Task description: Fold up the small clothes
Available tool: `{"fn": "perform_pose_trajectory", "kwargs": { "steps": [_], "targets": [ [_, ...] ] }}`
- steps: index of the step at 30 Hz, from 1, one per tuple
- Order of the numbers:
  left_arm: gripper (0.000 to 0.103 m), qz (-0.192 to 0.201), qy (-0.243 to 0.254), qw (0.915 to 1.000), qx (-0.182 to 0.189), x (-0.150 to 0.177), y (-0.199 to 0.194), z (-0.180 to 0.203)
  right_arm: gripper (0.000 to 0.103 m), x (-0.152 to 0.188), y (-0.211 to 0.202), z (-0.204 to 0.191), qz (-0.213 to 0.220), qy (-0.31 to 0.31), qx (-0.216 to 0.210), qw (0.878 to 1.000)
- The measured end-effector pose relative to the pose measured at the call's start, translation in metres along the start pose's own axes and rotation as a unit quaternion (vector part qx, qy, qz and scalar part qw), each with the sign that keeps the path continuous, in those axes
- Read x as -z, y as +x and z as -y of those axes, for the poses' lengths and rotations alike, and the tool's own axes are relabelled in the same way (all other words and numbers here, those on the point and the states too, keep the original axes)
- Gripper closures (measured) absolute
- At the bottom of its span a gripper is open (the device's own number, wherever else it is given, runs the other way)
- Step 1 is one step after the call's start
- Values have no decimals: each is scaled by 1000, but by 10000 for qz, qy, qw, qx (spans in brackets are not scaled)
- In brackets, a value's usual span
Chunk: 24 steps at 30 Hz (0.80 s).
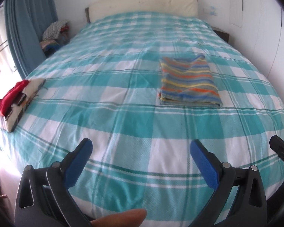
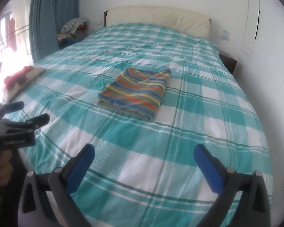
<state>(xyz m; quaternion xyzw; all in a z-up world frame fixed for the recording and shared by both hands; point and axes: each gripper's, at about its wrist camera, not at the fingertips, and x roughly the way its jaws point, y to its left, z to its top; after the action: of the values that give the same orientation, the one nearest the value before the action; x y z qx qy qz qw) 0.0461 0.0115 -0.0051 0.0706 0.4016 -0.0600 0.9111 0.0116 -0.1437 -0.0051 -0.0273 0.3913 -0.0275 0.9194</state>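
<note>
Garment count: one folded striped garment lay on the bed, ahead of both tools. Left tool and right tool stood wide open, empty. One clothes pile lay far left.

I am looking at my left gripper: black plastic arms, blue textured pads, silver round pivot screws. My right gripper is showing the same build. At the left edge of the right wrist view, the left unit's black body is carrying white "GenRobot.AI" lettering. A bare fingertip is showing at bottom centre.
</note>
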Motion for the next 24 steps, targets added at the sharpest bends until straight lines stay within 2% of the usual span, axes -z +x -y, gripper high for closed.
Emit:
{"fn": "perform_pose_trajectory", "kwargs": {
  "steps": [7, 15, 24],
  "targets": [
    [0, 241, 72, 9995, -199, 5, -25, 10, 0, -2, -19, -10, -137, -50, 266, 9995],
    [0, 110, 167, 9998, -64, 19, -27, 28, 0, -5, -25, -16, -139, -93, 505, 9986],
    [0, 99, 16, 9999, 65, 17, -34, 26, 0, 0, -30, -15, -157, -31, 642, 9978]
  ]
}}
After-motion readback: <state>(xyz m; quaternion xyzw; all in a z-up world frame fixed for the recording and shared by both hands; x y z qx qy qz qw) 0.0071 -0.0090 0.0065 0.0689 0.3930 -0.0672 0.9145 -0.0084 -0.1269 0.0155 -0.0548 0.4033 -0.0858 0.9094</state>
